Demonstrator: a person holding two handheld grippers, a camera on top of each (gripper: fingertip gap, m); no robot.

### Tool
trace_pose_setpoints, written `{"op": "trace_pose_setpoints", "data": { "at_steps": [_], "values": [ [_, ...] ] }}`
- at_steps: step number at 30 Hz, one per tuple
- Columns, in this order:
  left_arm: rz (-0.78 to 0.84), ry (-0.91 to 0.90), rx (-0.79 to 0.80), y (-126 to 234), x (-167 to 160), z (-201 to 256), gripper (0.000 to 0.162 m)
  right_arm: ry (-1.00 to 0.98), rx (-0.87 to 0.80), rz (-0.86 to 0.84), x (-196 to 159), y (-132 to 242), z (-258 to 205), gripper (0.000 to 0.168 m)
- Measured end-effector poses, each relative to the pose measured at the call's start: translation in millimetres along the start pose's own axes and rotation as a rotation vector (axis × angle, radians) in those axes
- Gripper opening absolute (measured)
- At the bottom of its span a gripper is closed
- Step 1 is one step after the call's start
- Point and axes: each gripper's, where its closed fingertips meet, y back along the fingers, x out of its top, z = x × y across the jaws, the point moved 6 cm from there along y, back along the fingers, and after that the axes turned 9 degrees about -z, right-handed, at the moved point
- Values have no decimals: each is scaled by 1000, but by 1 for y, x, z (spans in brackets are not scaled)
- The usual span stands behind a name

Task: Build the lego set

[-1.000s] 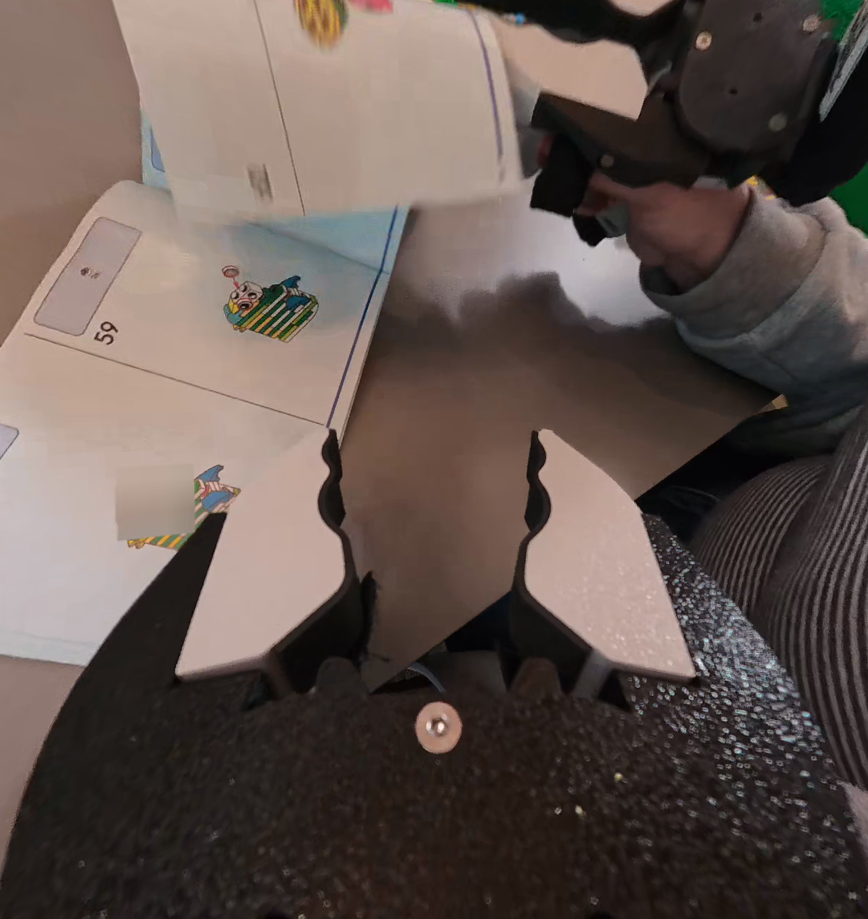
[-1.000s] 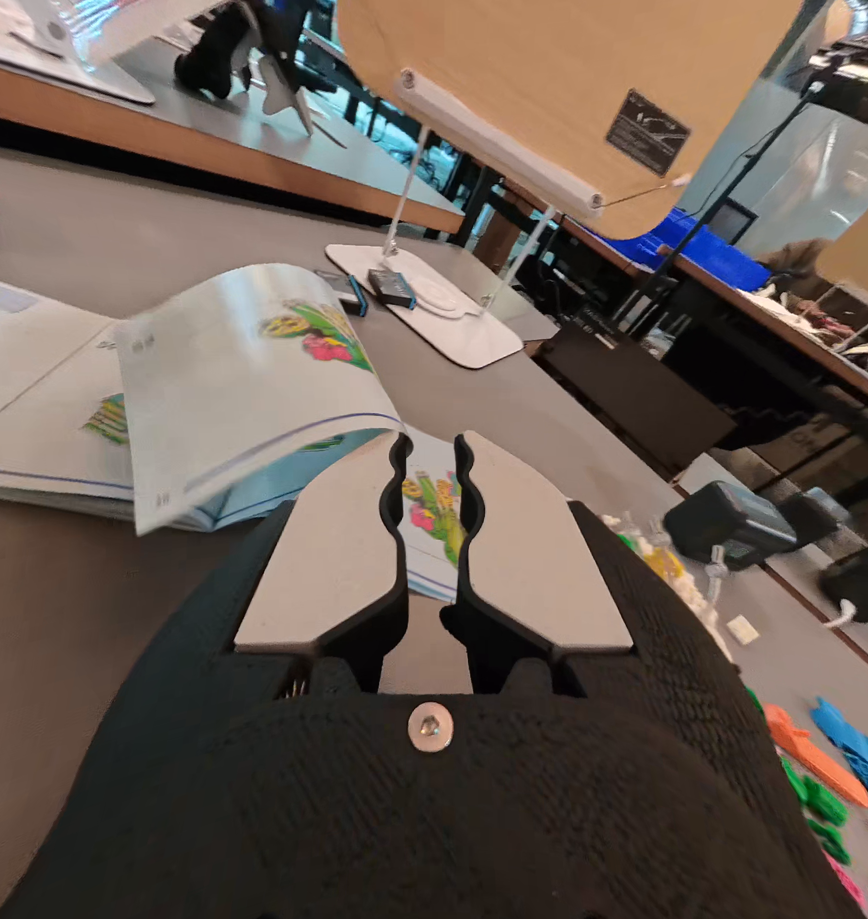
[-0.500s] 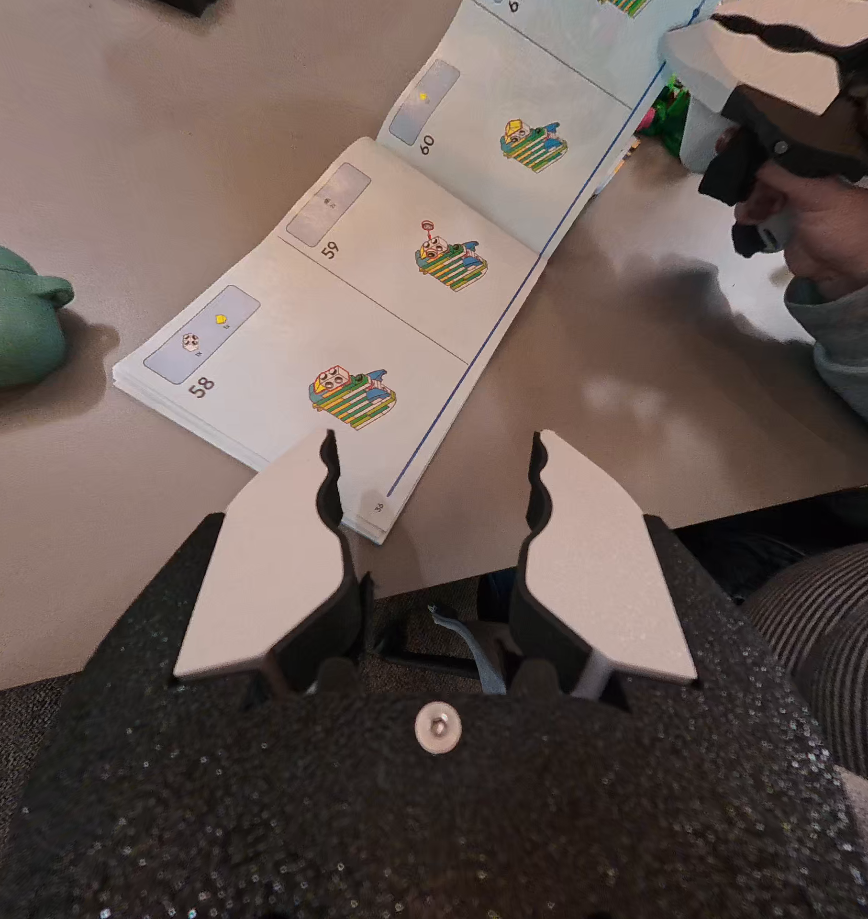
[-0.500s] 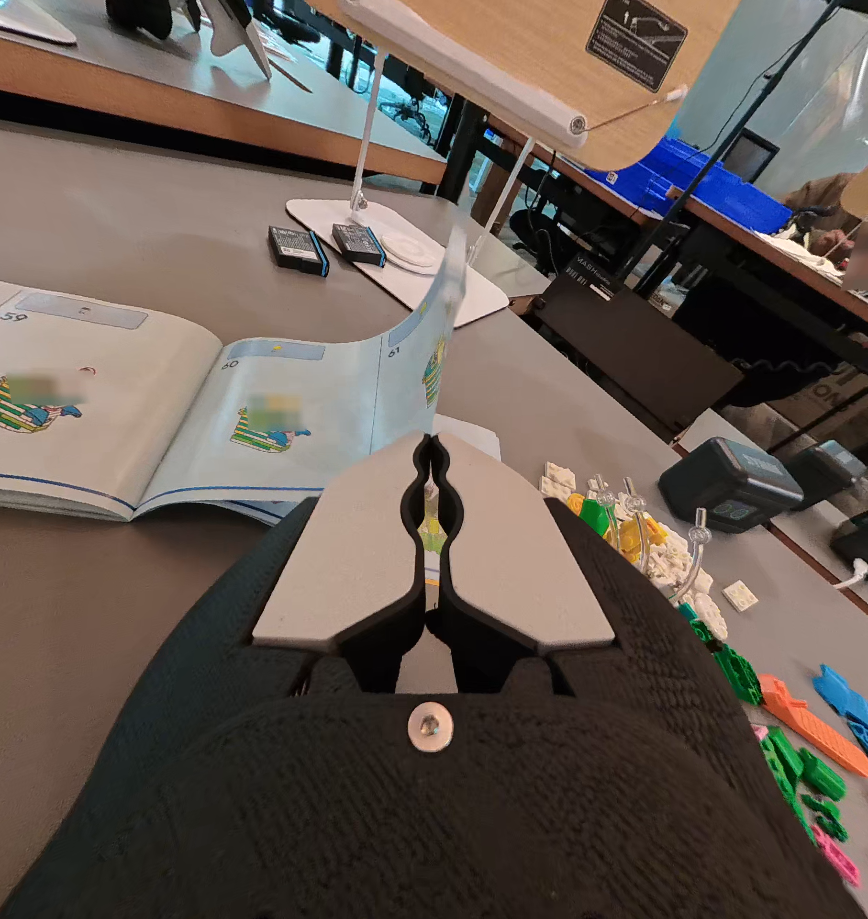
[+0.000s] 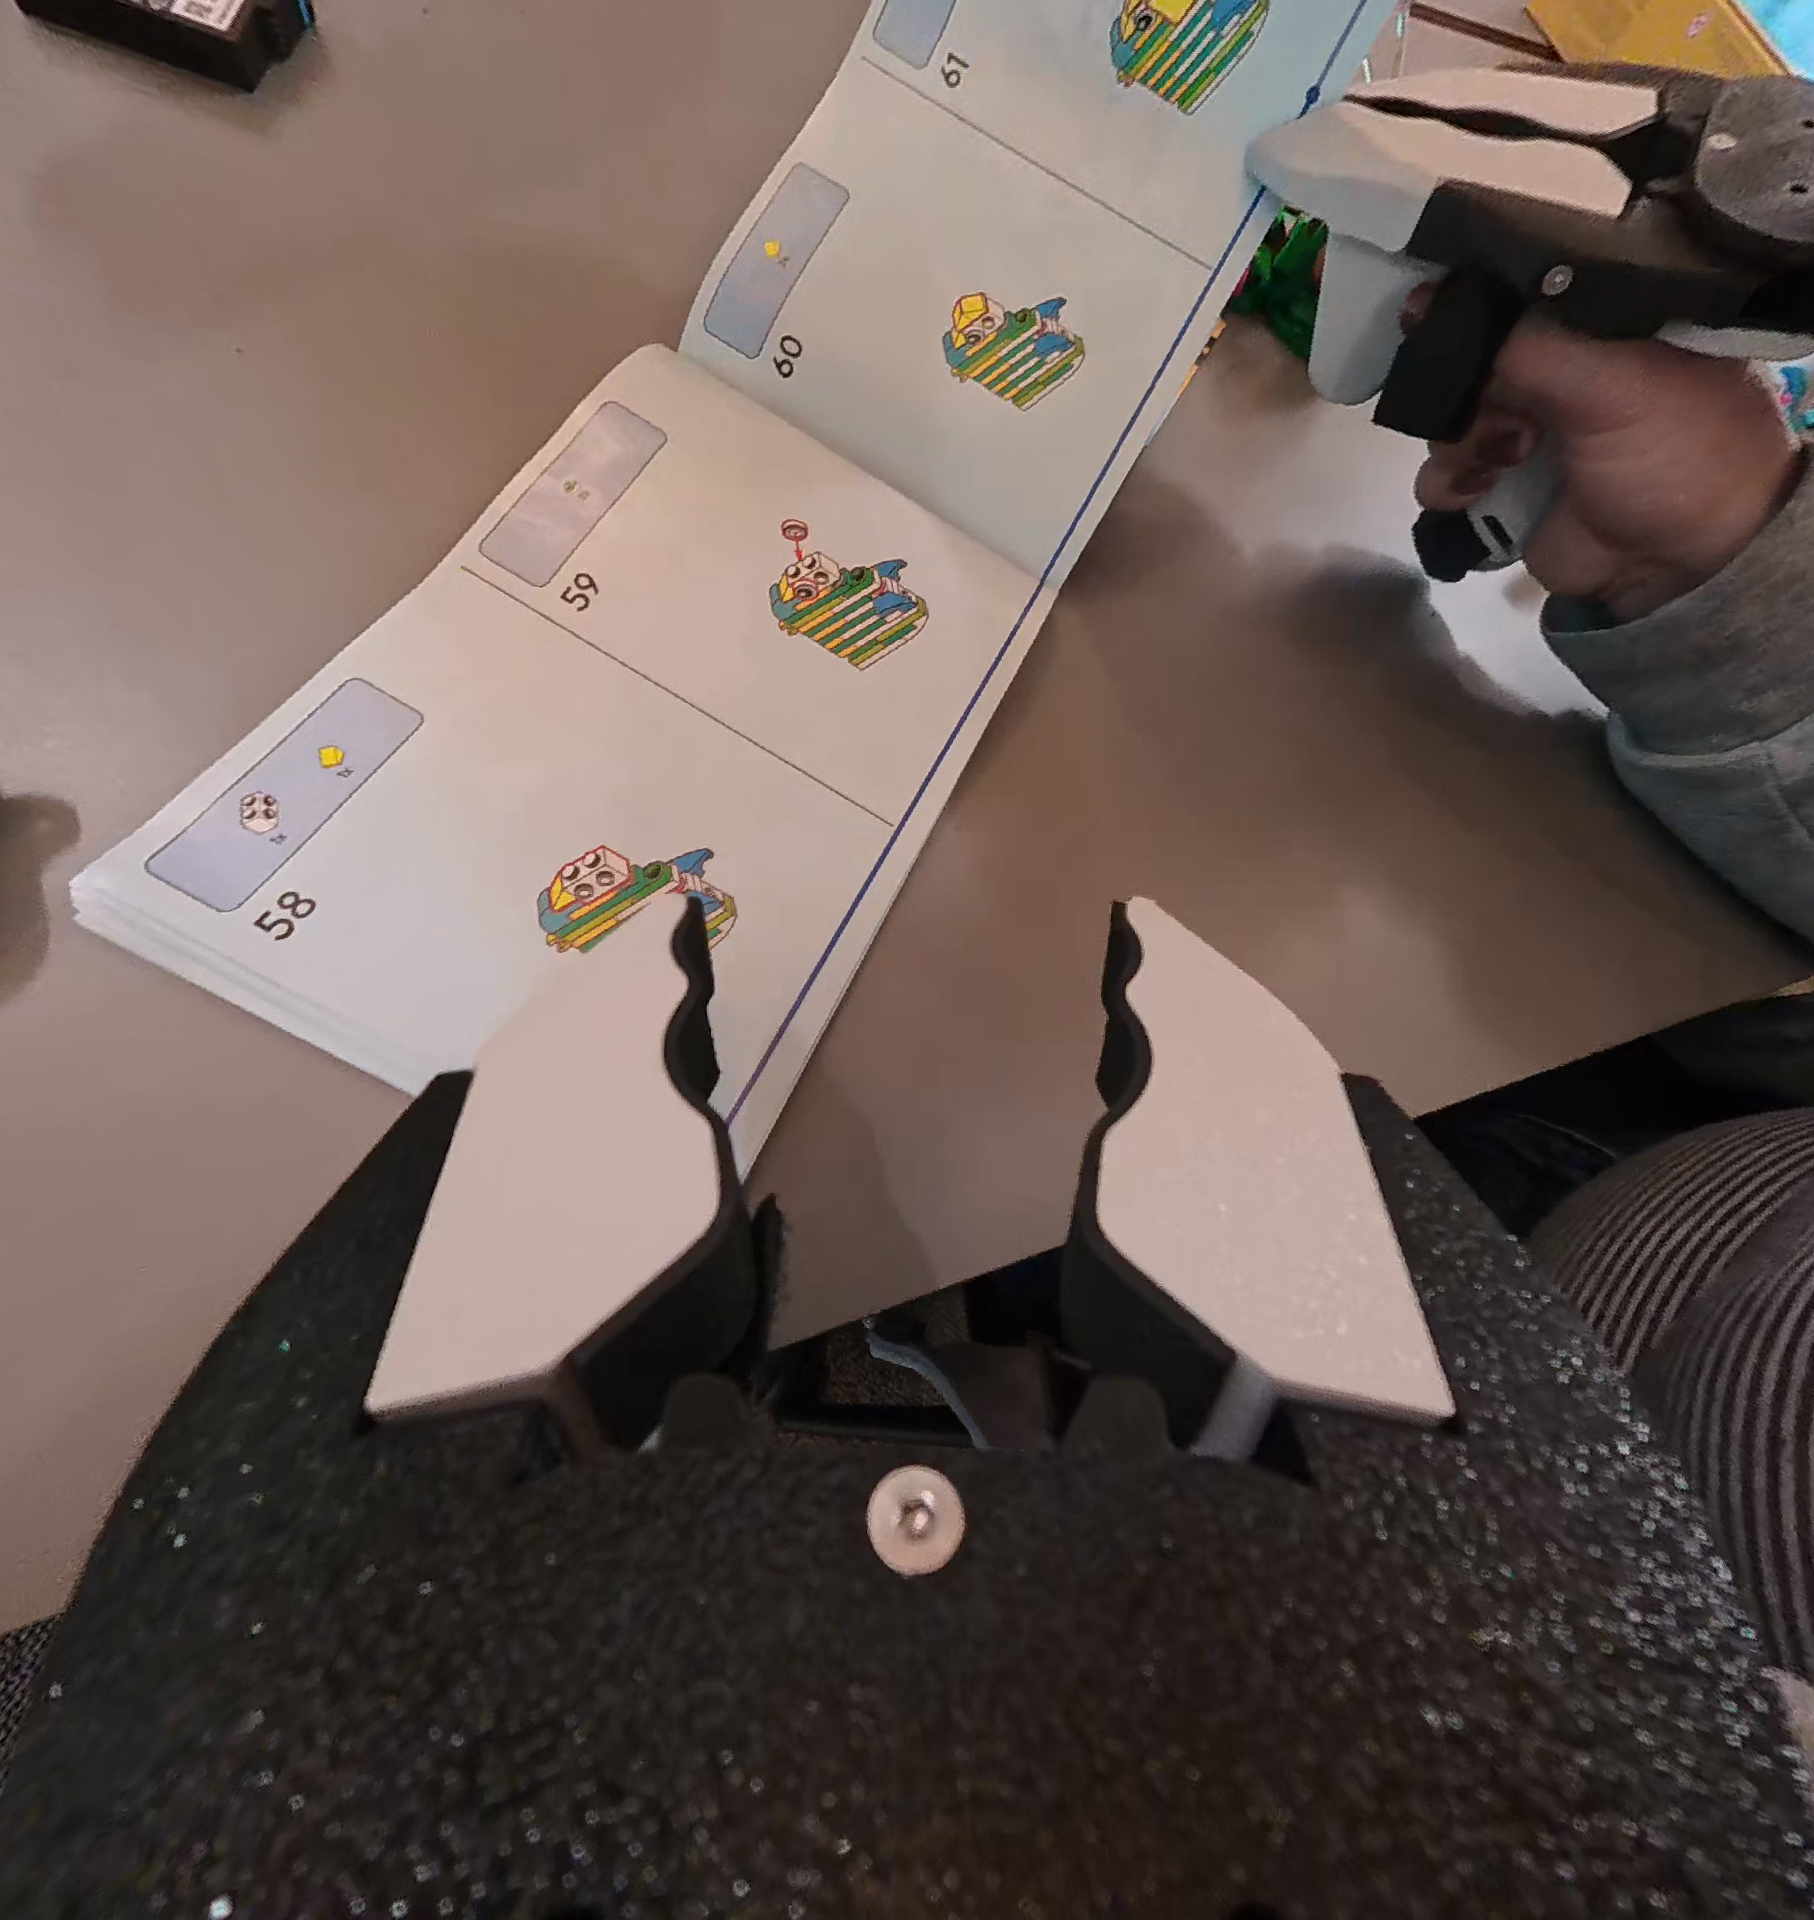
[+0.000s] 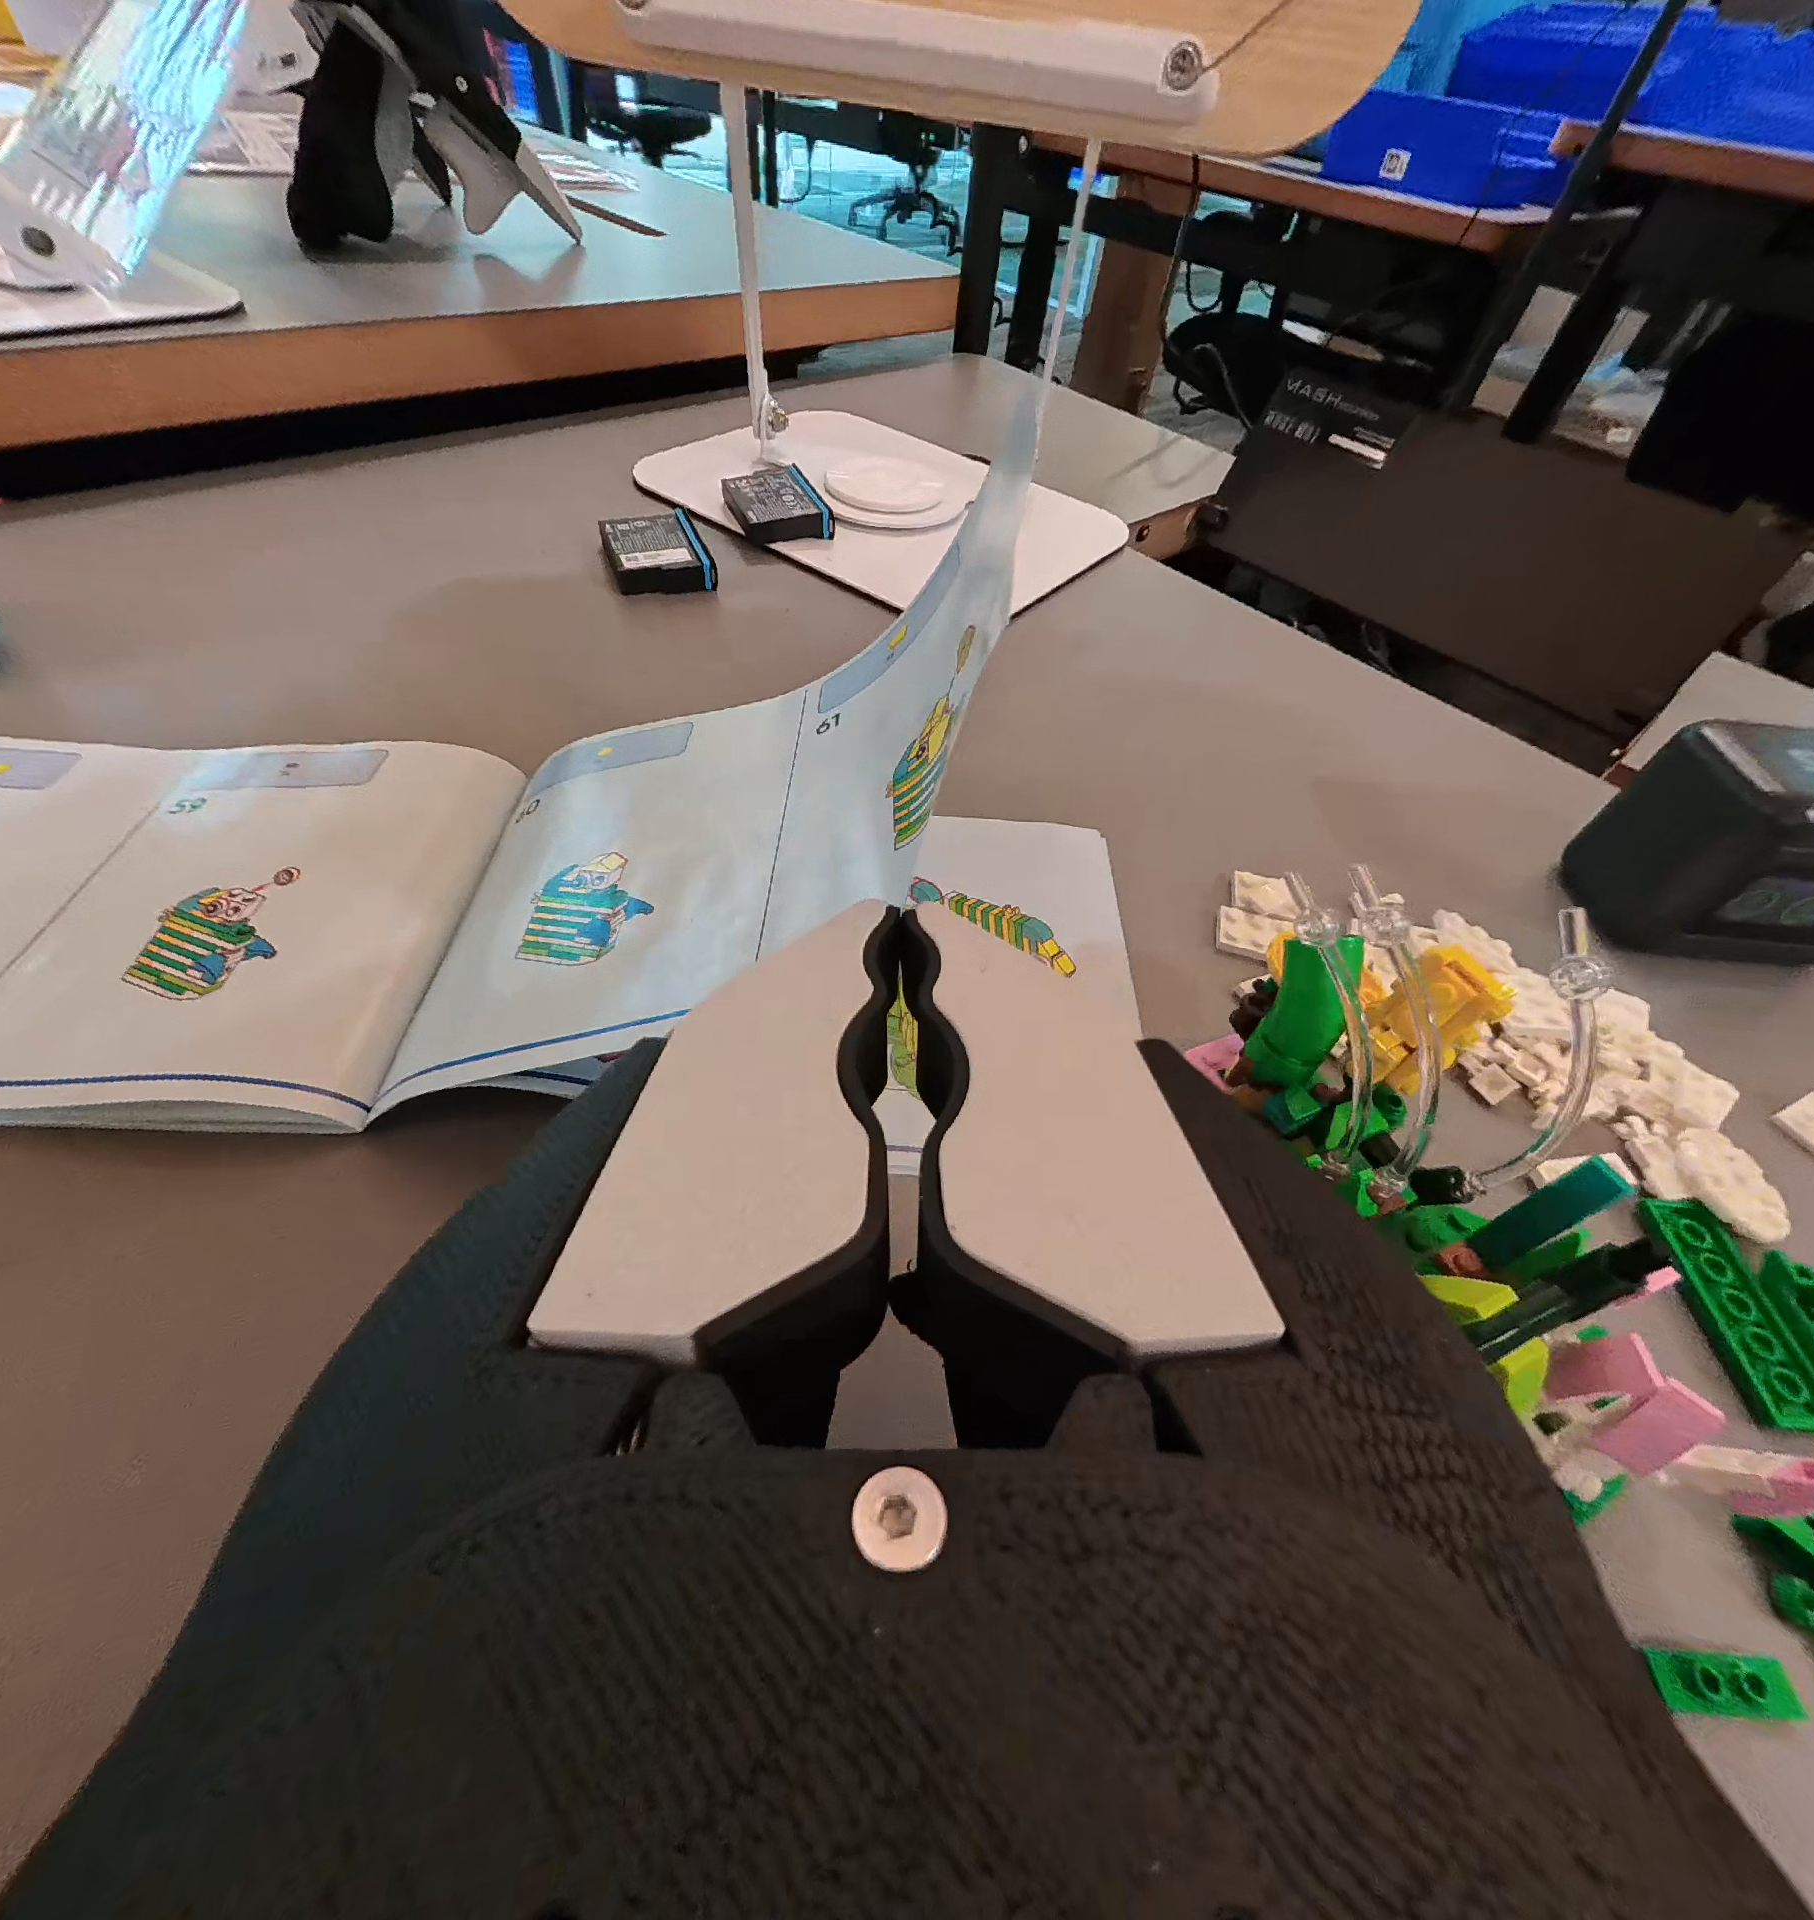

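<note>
Right gripper (image 6: 900, 920) is pinched tight on the lower edge of one page of the white-and-pale-blue paper instruction booklet (image 6: 363, 914), and that page stands curled up off the open spread, caught mid-turn. Seen from the left wrist view, the same gripper (image 5: 1287, 166) sits at the page's blue-lined edge with the person's hand (image 5: 1609, 488) and grey sleeve behind it. Left gripper (image 5: 908, 925) hangs released, its jaws well apart and holding nothing, above the near edge of the grey desk (image 5: 1246, 779), just beside the booklet's near corner.

My read is that no building is under way right now: this is the looking-up step, leafing through the booklet to find the right picture. The loose lego pieces (image 6: 1505, 1091), white plates, yellow bits, clear curved stems, green strips and pink bricks, lie heaped toward the right side of the desk, beside the booklet, and neither gripper touches them.

Next, I'd guess, the page wants carrying over and laying flat, then letting go gently so thin paper doesn't crease or tear. The free left gripper could press the spread down, since the page looks springy. Two small black blocks (image 6: 664, 556) lie near the far edge by a white lamp base (image 6: 1038, 551).
</note>
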Motion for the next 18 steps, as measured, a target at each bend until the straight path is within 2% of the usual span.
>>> {"op": "trace_pose_setpoints", "data": {
  "at_steps": [11,14,16,18],
  "values": [
    [25,-6,-25,-1,6,3,72,-52,25,-5,-1,-2,4,0],
    [43,2,-48,0,8,4,66,-41,29,14,1,-2,3,0],
    [79,17,-73,1,10,4,62,23,44,77,7,3,-5,0],
    [135,50,-131,4,13,6,59,181,44,168,15,12,-23,0]
  ]
}}
